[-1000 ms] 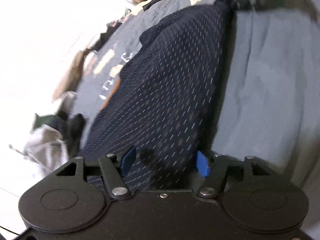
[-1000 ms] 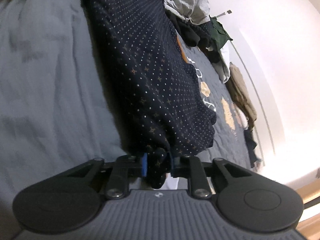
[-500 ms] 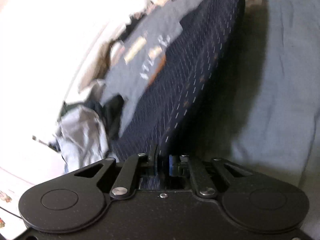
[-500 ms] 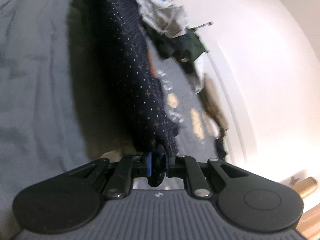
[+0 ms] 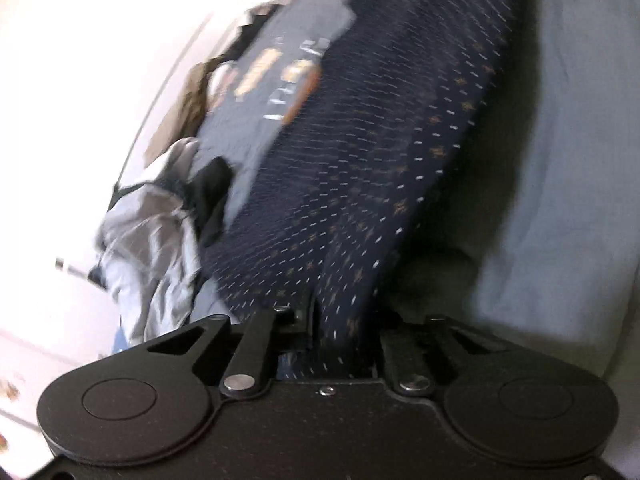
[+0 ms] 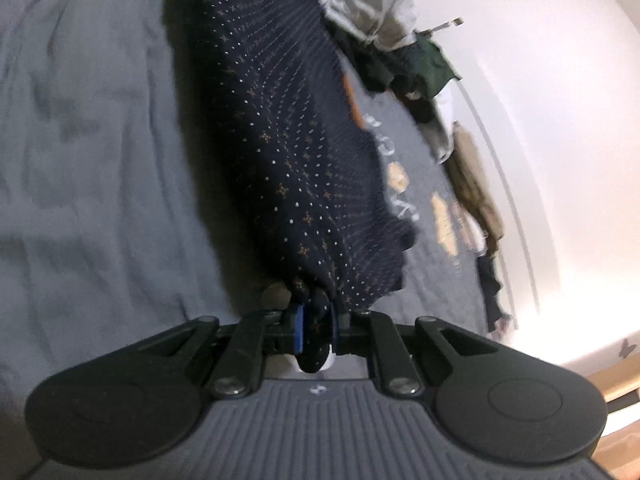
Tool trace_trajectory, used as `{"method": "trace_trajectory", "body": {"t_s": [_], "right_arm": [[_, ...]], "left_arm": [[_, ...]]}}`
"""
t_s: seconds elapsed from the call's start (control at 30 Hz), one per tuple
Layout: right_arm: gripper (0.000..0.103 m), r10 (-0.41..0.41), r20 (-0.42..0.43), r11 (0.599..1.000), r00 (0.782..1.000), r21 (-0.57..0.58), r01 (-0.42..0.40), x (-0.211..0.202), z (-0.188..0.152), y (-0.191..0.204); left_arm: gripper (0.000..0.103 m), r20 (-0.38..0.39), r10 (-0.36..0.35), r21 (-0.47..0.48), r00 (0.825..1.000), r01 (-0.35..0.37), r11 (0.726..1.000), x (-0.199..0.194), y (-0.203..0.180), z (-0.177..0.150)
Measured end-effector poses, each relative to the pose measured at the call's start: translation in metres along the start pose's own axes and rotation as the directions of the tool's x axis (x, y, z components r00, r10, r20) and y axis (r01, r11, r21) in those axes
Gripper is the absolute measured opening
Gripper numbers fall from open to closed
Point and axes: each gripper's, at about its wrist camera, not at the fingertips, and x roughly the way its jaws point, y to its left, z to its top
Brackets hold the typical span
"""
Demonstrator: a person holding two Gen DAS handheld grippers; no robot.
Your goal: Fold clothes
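A navy garment [image 5: 380, 140] with small white dots and tan crosses stretches lengthwise over the grey bed sheet [image 5: 560, 160]. My left gripper [image 5: 340, 320] is at one end; its jaws are closing, with a fold of the fabric pinched between them. At the other end, my right gripper [image 6: 316, 320] is shut on a bunched corner of the same navy garment [image 6: 288, 140], which bulges between the blue pads [image 6: 298, 328]. The cloth hangs taut and slightly lifted between the two grippers, casting a shadow on the sheet [image 6: 80, 160].
A grey T-shirt with printed letters [image 5: 280, 64] lies flat beside the navy garment, toward the wall [image 6: 540, 80]. A heap of light grey, black and green clothes [image 6: 380, 12] sits along the wall, with a tan garment [image 6: 476, 184] further on.
The left gripper's jaws went from wide open over the garment's edge to closed on it, then lifted it. The right gripper kept its grip and rose a little, pulling the cloth taut.
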Motion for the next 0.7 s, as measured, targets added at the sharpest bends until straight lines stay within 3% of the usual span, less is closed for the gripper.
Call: {"method": "trace_trajectory", "body": {"t_s": [0.1, 0.27, 0.37, 0.5, 0.57, 0.67, 0.7], "right_arm": [[0.011, -0.001, 0.010, 1.000, 1.000, -0.004, 0.001, -0.009, -0.002, -0.002], [0.012, 0.106, -0.054, 0.994, 0.993, 0.018, -0.105, -0.001, -0.013, 0.012], [0.014, 0.125, -0.064, 0.991, 0.990, 0.049, -0.122, -0.001, -0.014, 0.010], [0.014, 0.112, -0.149, 0.993, 0.982, 0.064, -0.104, 0.002, -0.023, 0.002], [0.015, 0.102, -0.168, 0.984, 0.980, 0.161, -0.075, -0.001, -0.028, -0.012], [0.016, 0.087, -0.173, 0.938, 0.981, 0.346, -0.022, -0.010, -0.036, -0.038], [0.020, 0.088, -0.163, 0.910, 0.983, 0.414, -0.013, -0.012, -0.038, -0.049]], "left_arm": [[0.011, -0.018, -0.015, 0.013, 1.000, 0.015, 1.000, -0.001, -0.004, -0.002], [0.016, -0.090, -0.061, 0.106, 0.994, 0.071, 0.992, 0.013, -0.033, -0.008], [0.028, -0.095, -0.068, 0.059, 0.993, 0.074, 0.996, 0.009, -0.022, -0.008], [0.038, -0.121, -0.067, 0.073, 0.990, 0.076, 0.994, -0.004, -0.019, -0.012], [0.040, -0.138, -0.061, 0.036, 0.989, 0.066, 0.997, -0.011, -0.013, -0.017], [0.064, -0.166, -0.015, -0.023, 0.986, 0.011, 1.000, -0.014, 0.001, -0.026], [0.067, -0.178, -0.003, -0.062, 0.984, -0.008, 0.998, -0.015, 0.009, -0.028]]}}
